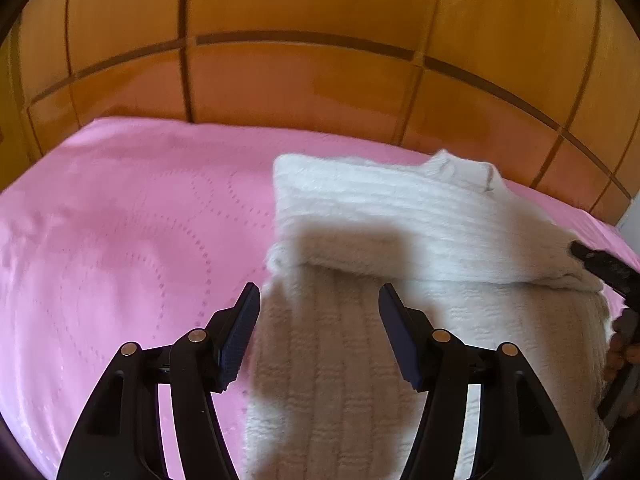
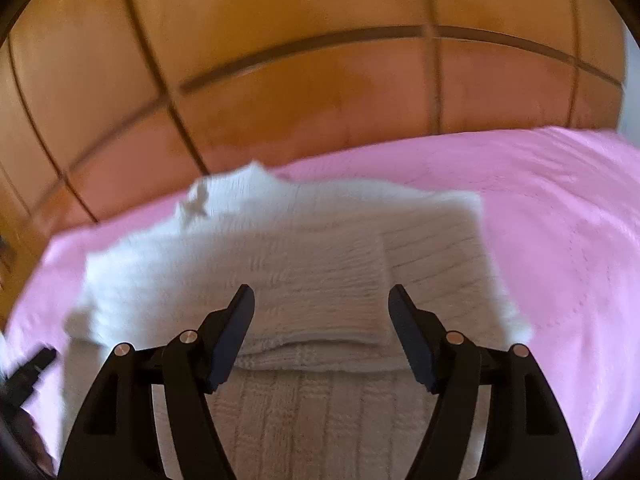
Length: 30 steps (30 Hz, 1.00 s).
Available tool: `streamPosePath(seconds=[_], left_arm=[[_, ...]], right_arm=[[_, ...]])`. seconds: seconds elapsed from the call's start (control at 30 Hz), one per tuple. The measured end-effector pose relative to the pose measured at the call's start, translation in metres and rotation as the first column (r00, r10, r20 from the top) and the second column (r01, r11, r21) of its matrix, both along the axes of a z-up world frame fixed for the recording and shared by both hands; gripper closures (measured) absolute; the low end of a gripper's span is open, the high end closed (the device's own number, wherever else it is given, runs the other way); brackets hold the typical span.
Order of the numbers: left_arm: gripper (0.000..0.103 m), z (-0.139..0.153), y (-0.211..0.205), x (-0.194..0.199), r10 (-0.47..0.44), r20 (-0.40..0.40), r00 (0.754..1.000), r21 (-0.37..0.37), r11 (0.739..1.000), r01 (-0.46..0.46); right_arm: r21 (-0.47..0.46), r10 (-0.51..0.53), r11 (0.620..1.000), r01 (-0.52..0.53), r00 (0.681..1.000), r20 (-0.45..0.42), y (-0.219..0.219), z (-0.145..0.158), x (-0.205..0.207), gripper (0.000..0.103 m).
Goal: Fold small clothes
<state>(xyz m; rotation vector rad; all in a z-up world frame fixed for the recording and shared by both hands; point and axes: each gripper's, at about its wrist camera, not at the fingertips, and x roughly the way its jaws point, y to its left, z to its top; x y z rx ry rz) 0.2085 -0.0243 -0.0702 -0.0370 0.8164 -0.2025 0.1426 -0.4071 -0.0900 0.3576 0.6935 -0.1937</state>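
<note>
bedspread [image 1: 120,240] pink, wardrobe [image 1: 320,92] wooden

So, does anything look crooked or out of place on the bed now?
Nothing serious stands out. The white sweater lies partly folded on the pink bedspread, its collar toward the wooden wardrobe. Its folded-over edge runs a little slanted, not square. Both the left gripper and the right gripper are open, holding nothing.

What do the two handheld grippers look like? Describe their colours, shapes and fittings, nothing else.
The left gripper and the right gripper look alike: matte black plastic linkage arms with cut-out slots, joined by round silver pivot pins. Each finger ends in a flat rectangular pad of dark navy, ribbed rubber. No cables, labels or sleeves are visible in either view.
</note>
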Motion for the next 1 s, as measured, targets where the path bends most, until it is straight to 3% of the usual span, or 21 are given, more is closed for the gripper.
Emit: streamPosePath(seconds=[0.1,0.17,0.23,0.27,0.3,0.33,0.37,0.53,0.83,0.87,0.9,1.0], left_arm=[[0.042,-0.003,0.004,0.002,0.011,0.001,1.0,-0.007,1.0,-0.011],[0.042,-0.003,0.002,0.004,0.009,0.009,1.0,0.004,1.0,-0.009],[0.042,-0.007,-0.002,0.009,0.0,-0.001,1.0,0.029,1.0,0.0],[0.042,-0.011,-0.004,0.013,-0.002,-0.016,1.0,0.038,0.999,0.003],[0.042,-0.016,-0.006,0.017,0.003,-0.035,0.999,0.05,0.999,-0.001],[0.042,-0.019,-0.006,0.019,0.01,-0.044,0.999,0.054,0.999,-0.007],[0.042,-0.022,-0.006,0.02,0.013,-0.055,0.998,0.055,0.998,-0.01],[0.042,-0.035,-0.006,0.018,0.023,-0.071,0.997,0.077,0.997,-0.017],[0.042,-0.016,-0.008,-0.021,-0.001,-0.014,1.0,0.071,0.997,0.002],[0.042,-0.014,-0.007,-0.026,-0.003,-0.008,1.0,0.069,0.998,0.003],[0.041,-0.012,-0.006,-0.029,-0.005,-0.003,1.0,0.069,0.998,0.005],[0.041,-0.009,-0.003,-0.045,-0.01,0.008,1.0,0.062,0.998,0.009]], right_arm=[[0.027,-0.033,0.999,0.034,0.999,-0.032,-0.011,-0.006,-0.001,0.036],[0.05,-0.036,0.998,0.039,0.998,-0.059,-0.013,-0.013,0.003,0.046],[0.049,-0.028,0.998,0.032,0.996,-0.085,-0.009,-0.021,0.008,0.049],[0.027,-0.029,0.999,0.031,0.996,-0.089,-0.006,-0.023,0.009,0.058],[0.02,-0.01,1.0,0.011,0.996,-0.087,-0.001,-0.024,0.011,0.08],[0.026,0.012,1.0,-0.01,0.996,-0.084,0.002,-0.023,0.012,0.092],[0.03,0.037,0.999,-0.035,0.996,-0.077,0.006,-0.021,0.011,0.094],[-0.055,0.05,0.997,-0.056,0.994,-0.101,0.017,-0.028,0.008,0.095],[-0.007,0.045,0.999,-0.046,0.997,-0.061,0.009,-0.032,0.0,0.089],[0.007,0.045,0.999,-0.045,0.997,-0.056,0.009,-0.03,-0.003,0.08],[0.013,0.045,0.999,-0.045,0.998,-0.052,0.009,-0.028,-0.006,0.062],[-0.003,0.052,0.999,-0.052,0.998,-0.037,0.016,-0.019,-0.017,0.043]])
